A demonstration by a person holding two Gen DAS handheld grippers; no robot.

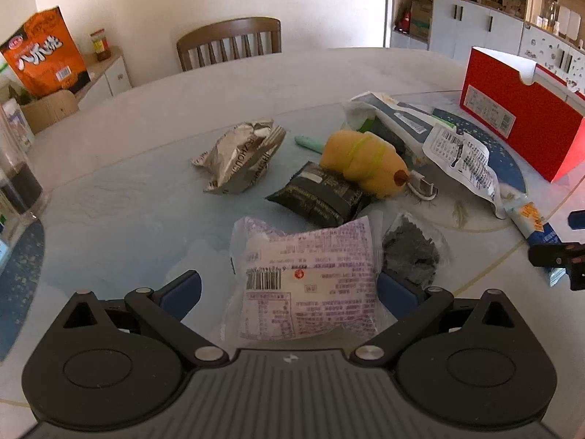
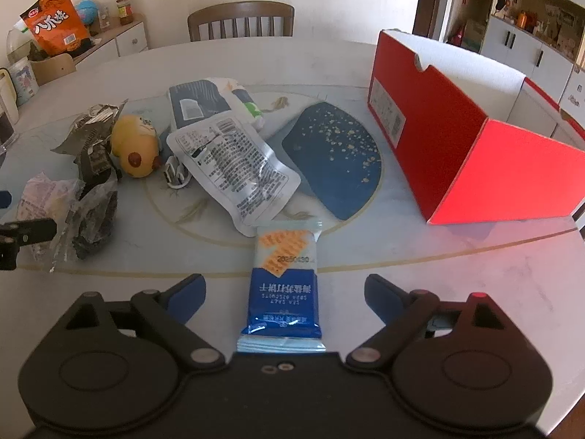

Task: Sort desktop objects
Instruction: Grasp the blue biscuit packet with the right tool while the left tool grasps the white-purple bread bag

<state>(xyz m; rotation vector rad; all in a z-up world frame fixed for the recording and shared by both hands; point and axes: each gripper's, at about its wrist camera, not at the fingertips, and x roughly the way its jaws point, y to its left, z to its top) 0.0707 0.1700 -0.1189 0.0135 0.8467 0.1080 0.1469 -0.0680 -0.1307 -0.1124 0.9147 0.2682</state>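
Landmark: red box [image 2: 457, 139], open-topped, standing on the table [image 2: 475, 274] at the right of the clutter.
Box contents: inner walls show white; floor hidden, so contents cannot be told.
Right gripper [image 2: 285, 289]: jaws wide, straddling the blue cracker packet [image 2: 283, 292] without pad contact.
Cracker packet: lies flat, left of and nearer than the red box; long axis runs along the gripper's pointing line, so the jaws would close across its short width.
Left gripper [image 1: 289, 289]: jaws wide, either side of the purple-printed white packet [image 1: 307, 278]; right pad sits just beside the packet edge, contact uncertain.
White packet: well left of the red box, long axis roughly in line with the fingers.
Nearer hand: right gripper is the closer one to the red box.
Remaining clutter: yellow plush toy [image 2: 135, 146], silver wrapper [image 1: 241, 157], dark packet [image 1: 318, 194], all left of the red box.
Judged step: both grippers positioned to close.
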